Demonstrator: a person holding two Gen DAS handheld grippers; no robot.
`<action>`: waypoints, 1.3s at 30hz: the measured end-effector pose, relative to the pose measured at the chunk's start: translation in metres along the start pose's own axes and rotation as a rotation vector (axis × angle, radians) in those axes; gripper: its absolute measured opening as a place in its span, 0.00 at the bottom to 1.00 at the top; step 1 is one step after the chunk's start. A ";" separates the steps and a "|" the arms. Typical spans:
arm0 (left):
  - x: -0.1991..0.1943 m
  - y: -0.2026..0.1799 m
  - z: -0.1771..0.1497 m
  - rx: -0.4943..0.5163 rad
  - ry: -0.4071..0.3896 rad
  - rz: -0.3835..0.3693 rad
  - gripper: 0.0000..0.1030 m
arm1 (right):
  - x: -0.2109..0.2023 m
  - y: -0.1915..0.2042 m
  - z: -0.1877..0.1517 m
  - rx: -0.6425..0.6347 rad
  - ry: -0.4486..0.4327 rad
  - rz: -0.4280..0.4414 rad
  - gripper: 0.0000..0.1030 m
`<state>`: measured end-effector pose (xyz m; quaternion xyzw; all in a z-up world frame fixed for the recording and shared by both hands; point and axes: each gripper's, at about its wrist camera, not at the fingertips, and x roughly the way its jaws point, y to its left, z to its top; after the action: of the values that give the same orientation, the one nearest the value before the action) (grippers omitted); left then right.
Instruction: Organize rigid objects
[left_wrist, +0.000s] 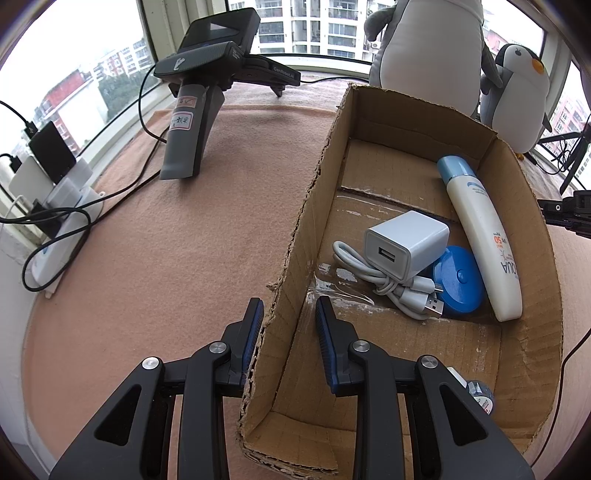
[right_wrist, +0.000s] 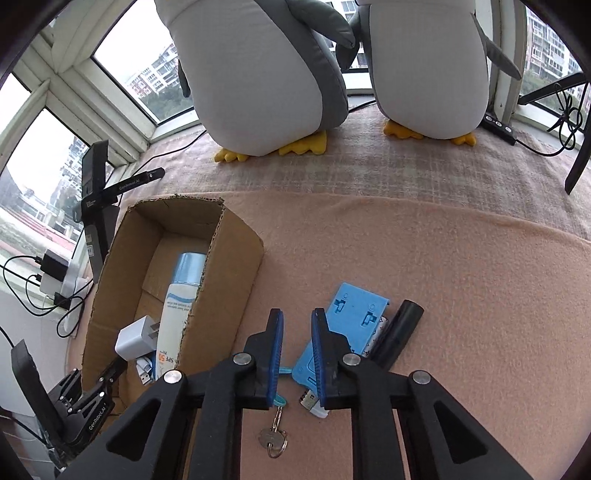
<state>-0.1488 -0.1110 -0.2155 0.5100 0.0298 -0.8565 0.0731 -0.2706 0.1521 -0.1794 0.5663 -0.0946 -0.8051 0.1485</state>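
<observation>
An open cardboard box (left_wrist: 532, 206) lies on the pink cloth. It holds a white sunscreen bottle (left_wrist: 480, 240), a white USB charger (left_wrist: 406, 243) with a coiled cable (left_wrist: 391, 288), and a round blue lid (left_wrist: 460, 280). My left gripper (left_wrist: 290, 308) is open and straddles the box's near left wall. My right gripper (right_wrist: 297, 321) is open and empty above the cloth. Right of the box (right_wrist: 236, 254) lie a blue plastic part (right_wrist: 351, 317), a black cylinder (right_wrist: 399, 332), a small white and blue item (right_wrist: 314, 402) and a key on a ring (right_wrist: 273, 439).
Two plush penguins (right_wrist: 258, 74) stand at the back by the windows. A spare gripper on a stand (left_wrist: 195, 107) sits at the far left, with a power strip, chargers and cables (left_wrist: 55, 206) along the left edge. A black tripod leg (right_wrist: 580, 147) is at the right.
</observation>
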 end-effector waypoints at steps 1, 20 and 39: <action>0.000 0.000 0.000 0.000 0.000 0.000 0.26 | 0.005 0.000 0.002 0.009 0.013 0.006 0.13; -0.001 0.000 -0.002 0.001 -0.001 0.000 0.26 | 0.023 -0.023 -0.006 0.031 0.143 -0.097 0.05; -0.002 -0.001 -0.003 0.010 -0.004 0.012 0.26 | -0.076 -0.105 -0.079 0.233 -0.021 -0.001 0.07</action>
<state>-0.1460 -0.1097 -0.2153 0.5090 0.0223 -0.8571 0.0758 -0.1862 0.2781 -0.1725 0.5712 -0.1888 -0.7948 0.0803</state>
